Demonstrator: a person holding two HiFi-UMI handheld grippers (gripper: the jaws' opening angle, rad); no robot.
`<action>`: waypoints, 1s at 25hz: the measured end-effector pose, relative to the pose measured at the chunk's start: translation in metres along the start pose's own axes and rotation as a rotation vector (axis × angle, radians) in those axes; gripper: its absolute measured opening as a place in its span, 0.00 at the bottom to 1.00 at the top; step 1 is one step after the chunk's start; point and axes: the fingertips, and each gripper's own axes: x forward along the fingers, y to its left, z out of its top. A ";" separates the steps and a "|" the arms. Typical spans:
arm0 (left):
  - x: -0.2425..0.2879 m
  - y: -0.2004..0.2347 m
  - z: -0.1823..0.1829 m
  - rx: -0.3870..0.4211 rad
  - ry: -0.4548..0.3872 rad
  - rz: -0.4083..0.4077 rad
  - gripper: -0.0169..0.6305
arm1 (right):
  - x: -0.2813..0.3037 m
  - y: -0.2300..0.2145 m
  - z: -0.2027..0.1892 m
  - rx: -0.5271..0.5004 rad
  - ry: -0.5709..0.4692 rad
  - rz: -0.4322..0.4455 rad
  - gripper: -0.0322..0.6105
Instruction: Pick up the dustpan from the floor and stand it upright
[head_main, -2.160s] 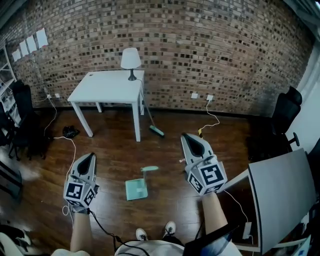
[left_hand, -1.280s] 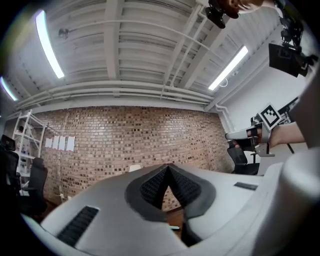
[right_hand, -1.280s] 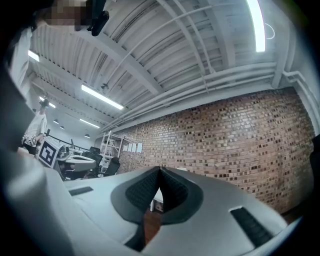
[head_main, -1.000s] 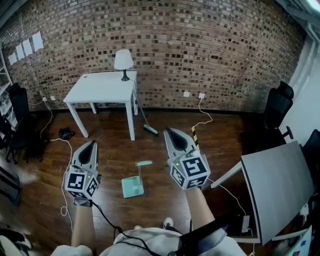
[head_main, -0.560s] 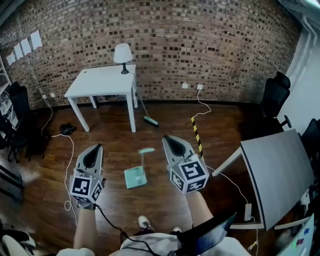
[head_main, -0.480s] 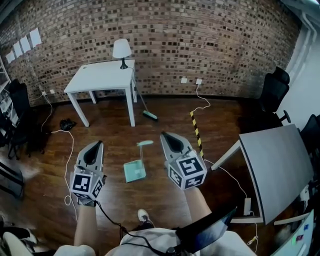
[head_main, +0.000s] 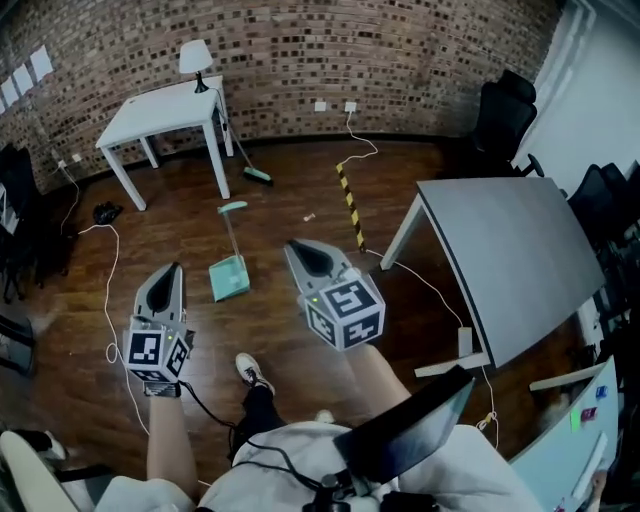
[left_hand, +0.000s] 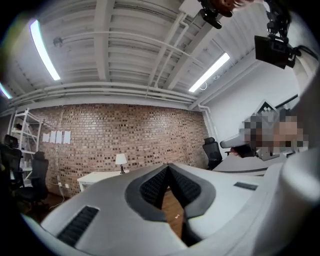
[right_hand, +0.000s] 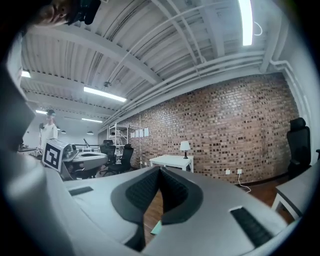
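Head view shows the dustpan (head_main: 230, 278) lying flat on the wood floor (head_main: 290, 190), open boards all round it, between the left hand-held gripper (head_main: 171, 270) and right hand-held gripper (head_main: 296, 246), both pinched together, empty.

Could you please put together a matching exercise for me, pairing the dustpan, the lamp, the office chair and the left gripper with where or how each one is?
Column one:
1. dustpan
2. lamp
3. office chair
4. left gripper

Column two:
A. shut, nothing between its jaws
B. black, beyond the grey table
C. lying flat on the floor
D. standing on the white table

Pairs: 1-C, 2-D, 3-B, 4-A.
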 end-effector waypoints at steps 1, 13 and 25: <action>-0.014 -0.019 -0.001 -0.006 0.008 0.001 0.03 | -0.022 0.001 -0.004 0.002 0.003 0.000 0.02; -0.080 -0.098 0.041 0.042 0.011 -0.029 0.03 | -0.126 0.025 0.024 0.026 -0.078 0.012 0.02; -0.070 -0.058 0.064 0.095 -0.036 -0.026 0.03 | -0.084 0.046 0.053 -0.014 -0.132 0.014 0.02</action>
